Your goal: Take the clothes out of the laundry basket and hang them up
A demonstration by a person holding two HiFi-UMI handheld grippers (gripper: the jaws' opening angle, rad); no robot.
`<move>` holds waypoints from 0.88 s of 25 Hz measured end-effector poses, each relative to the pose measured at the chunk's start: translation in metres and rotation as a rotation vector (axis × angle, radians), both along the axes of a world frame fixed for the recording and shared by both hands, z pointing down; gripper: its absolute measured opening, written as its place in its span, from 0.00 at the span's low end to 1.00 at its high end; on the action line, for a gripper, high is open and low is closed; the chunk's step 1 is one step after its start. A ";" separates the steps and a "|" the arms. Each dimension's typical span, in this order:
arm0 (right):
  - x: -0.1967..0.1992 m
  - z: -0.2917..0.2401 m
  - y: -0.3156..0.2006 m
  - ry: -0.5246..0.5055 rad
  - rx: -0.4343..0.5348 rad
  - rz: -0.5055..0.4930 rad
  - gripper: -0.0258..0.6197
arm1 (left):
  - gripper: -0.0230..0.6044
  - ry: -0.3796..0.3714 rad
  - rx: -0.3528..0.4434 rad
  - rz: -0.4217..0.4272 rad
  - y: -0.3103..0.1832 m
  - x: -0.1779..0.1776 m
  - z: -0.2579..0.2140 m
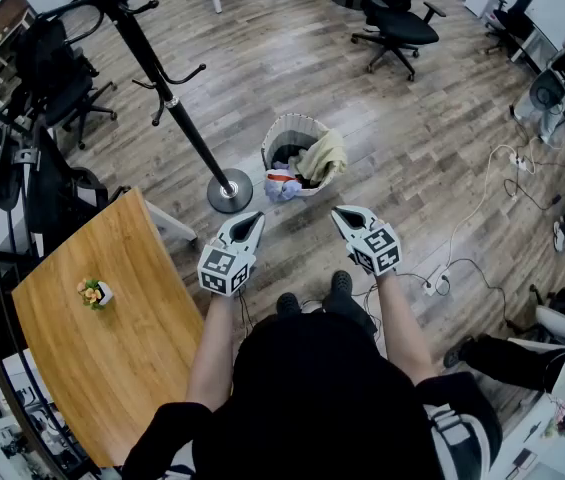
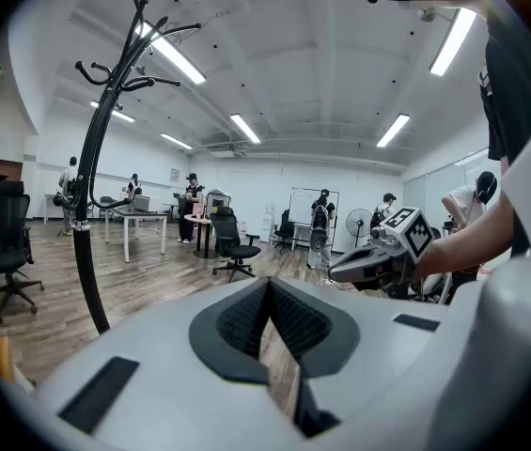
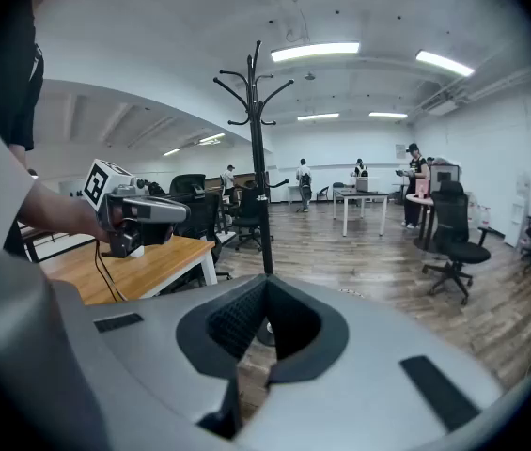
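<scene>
1. Inside laundry basket [image 1: 286, 126]: clothes [image 1: 323, 155] heaped, some over rim.
2. Coat stand [image 1: 176, 108] base just beside basket.
3. L gripper [image 1: 251, 219] & R gripper [image 1: 343, 214] near basket, not touching; both clenched, empty.

- One laundry basket [image 1: 292, 120], centre of the frame.
- One coat stand [image 1: 167, 96], upper left.
- One wooden table [image 1: 122, 368], lower left.
- One flower pot [image 1: 93, 292], far left, on the table.
- Two grippers, lower centre: left gripper [image 1: 254, 217], right gripper [image 1: 340, 212].

so, left tongs [image 1: 254, 216] and right tongs [image 1: 340, 211] — pale grey shells, black ribbed pads [image 2: 243, 318], black-and-white marker cubes [image 1: 219, 269]. Black tee [image 1: 312, 398], black shoes [image 1: 340, 284].
</scene>
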State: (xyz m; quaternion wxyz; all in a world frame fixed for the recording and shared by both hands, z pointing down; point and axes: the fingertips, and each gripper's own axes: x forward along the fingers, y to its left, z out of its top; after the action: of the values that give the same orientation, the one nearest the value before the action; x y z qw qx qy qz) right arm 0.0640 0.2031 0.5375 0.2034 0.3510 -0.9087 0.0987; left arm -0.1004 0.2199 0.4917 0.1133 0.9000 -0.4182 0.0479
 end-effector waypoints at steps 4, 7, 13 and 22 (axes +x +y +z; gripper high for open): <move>-0.010 0.013 0.011 0.010 -0.021 -0.004 0.05 | 0.07 0.004 -0.007 0.000 0.007 -0.012 0.002; -0.016 0.014 0.011 0.018 -0.017 -0.010 0.05 | 0.07 0.010 -0.013 -0.013 0.009 -0.020 0.005; -0.015 0.016 0.009 0.020 -0.015 -0.004 0.05 | 0.07 0.009 -0.013 -0.014 0.006 -0.019 0.004; -0.015 0.014 0.013 0.035 0.010 -0.004 0.05 | 0.07 0.001 -0.003 -0.005 0.004 -0.018 0.002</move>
State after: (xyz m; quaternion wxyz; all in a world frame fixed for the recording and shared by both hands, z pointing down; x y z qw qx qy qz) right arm 0.0490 0.2158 0.5518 0.2179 0.3519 -0.9061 0.0875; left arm -0.1182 0.2244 0.4941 0.1151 0.8988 -0.4204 0.0480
